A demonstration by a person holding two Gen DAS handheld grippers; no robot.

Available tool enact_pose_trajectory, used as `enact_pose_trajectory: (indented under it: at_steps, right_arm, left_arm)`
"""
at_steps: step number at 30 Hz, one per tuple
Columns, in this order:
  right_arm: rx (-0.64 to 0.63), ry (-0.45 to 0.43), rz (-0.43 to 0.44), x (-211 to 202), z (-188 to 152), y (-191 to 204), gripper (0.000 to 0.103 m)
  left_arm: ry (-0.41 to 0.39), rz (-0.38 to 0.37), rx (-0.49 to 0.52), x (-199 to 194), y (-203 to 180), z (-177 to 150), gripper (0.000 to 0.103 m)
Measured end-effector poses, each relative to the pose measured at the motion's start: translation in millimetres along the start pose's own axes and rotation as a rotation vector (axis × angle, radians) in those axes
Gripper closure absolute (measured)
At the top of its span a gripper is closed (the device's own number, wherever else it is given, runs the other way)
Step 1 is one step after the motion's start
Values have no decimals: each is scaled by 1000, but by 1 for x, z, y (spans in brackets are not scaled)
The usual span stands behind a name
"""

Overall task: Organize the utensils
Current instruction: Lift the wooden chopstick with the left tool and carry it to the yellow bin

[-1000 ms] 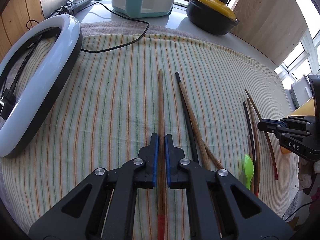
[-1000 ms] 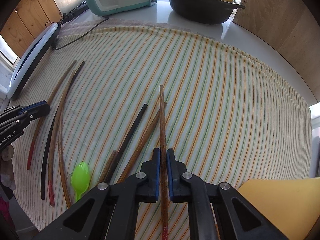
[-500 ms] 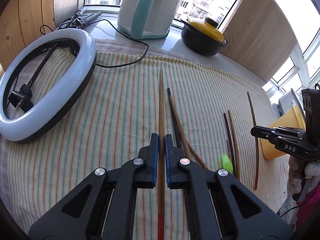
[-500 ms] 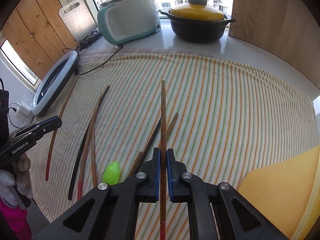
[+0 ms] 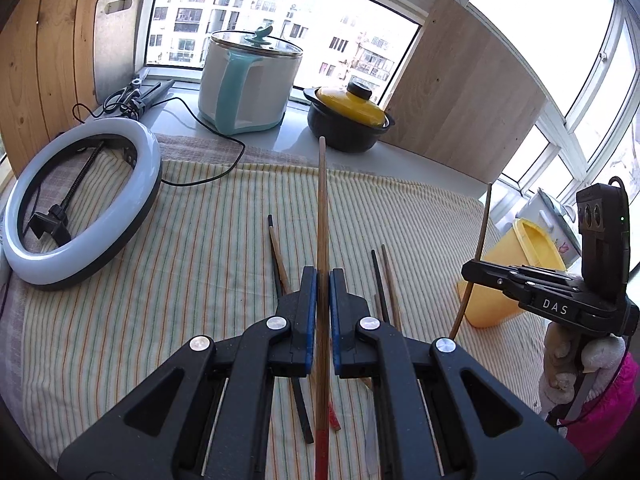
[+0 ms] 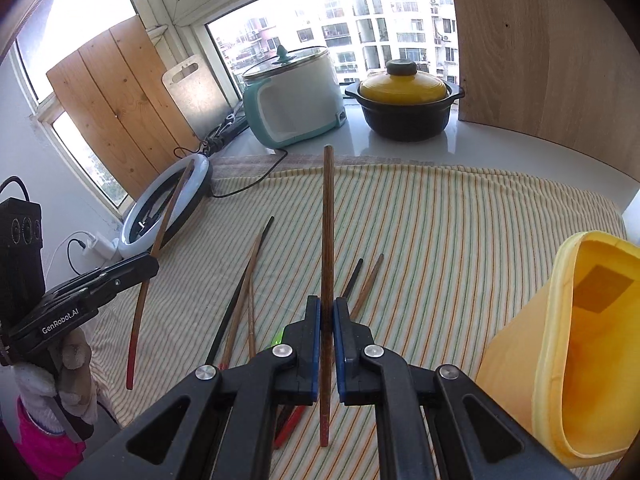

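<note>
Both chopsticks now lifted off the striped cloth (image 5: 160, 280): left gripper (image 5: 323, 280) clamps one chopstick (image 5: 322, 200), right gripper (image 6: 327, 308) another (image 6: 328, 220); next, I tip each into the yellow bin (image 6: 560, 340) at the cloth's right edge.

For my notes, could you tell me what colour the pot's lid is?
The lid is yellow with a black knob; the right wrist view shows it best.

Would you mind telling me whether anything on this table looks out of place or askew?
The yellow container lies tipped on its side at the edge of the striped cloth, mouth open sideways. Loose chopsticks lie scattered at differing angles, unpaired.
</note>
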State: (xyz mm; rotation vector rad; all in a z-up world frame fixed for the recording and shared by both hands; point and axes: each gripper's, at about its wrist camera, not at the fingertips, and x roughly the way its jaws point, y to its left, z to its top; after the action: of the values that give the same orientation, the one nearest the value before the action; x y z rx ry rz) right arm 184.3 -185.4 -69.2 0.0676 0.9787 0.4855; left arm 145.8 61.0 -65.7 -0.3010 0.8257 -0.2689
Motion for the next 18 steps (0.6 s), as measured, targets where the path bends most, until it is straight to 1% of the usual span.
enact_pose_trajectory:
  at_steps: [10,18]
  right_arm:
    - [43,-149,43,-69,-13,-17,99]
    - [63,-268,64,-131,-18,-33,99]
  left_arm:
    - [-71,-106,84,-6,-72,12,99]
    - [-115,-178,122,-8,-121,25,99]
